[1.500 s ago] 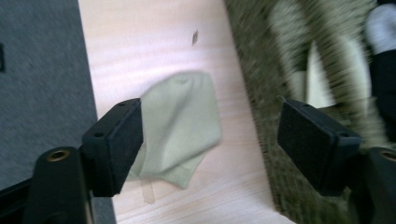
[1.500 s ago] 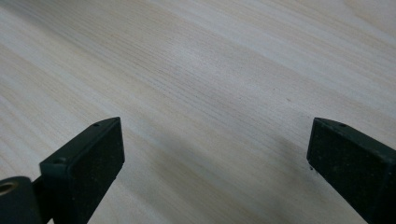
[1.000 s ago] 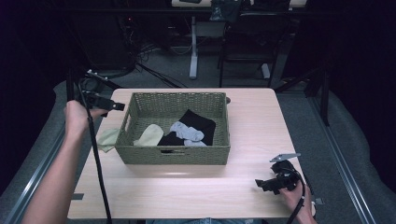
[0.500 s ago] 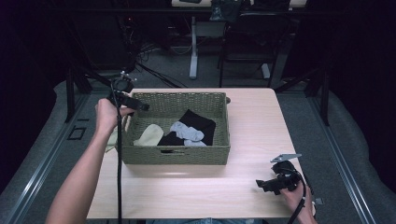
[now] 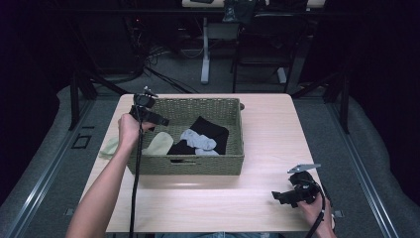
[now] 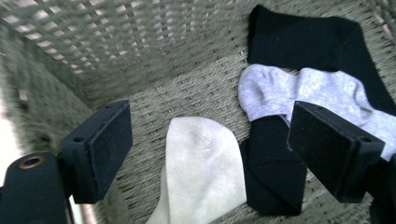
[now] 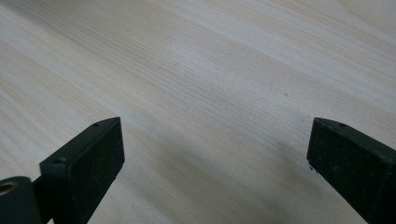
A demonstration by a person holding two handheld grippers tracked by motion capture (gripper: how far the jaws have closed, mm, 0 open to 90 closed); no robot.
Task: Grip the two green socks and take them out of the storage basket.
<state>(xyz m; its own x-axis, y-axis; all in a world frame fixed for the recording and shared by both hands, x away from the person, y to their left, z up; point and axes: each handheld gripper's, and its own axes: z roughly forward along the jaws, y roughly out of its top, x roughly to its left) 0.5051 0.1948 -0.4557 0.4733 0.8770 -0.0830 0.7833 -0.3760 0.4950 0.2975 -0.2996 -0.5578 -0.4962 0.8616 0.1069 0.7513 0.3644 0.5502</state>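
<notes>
In the high view, a woven basket (image 5: 233,163) is seen in the middle of the bench (image 5: 267,124). Inside it a cream sock (image 5: 159,144), a grey sock (image 5: 199,140) and a black sock (image 5: 210,130) are laid. The left claw (image 5: 161,120) is held over the near-left corner of the basket, pointing toward the socks. A pale green cloth (image 5: 108,148) is partly seen on the bench just outside the basket's left wall. The right claw (image 5: 277,197) is rested low at the near-right corner of the bench, well apart from the basket.

In the left gripper view, the jaws of the left claw (image 6: 210,154) are opened wide and nothing is held between them. The cream sock (image 6: 201,172) is found directly ahead and below, between the two jaws but not touched by the pads. Its long axis is directed from the camera toward the basket floor, so it runs along the reach of the claw and across the line on which the jaws close. The grey sock (image 6: 299,91) and the black sock (image 6: 317,42) are placed farther on, to the right. The left hand is judged clearly nearer, so a straight lowering is probably needed.

In the right gripper view, the right claw (image 7: 212,158) is also opened wide, empty, over bare bench wood (image 7: 196,70).
</notes>
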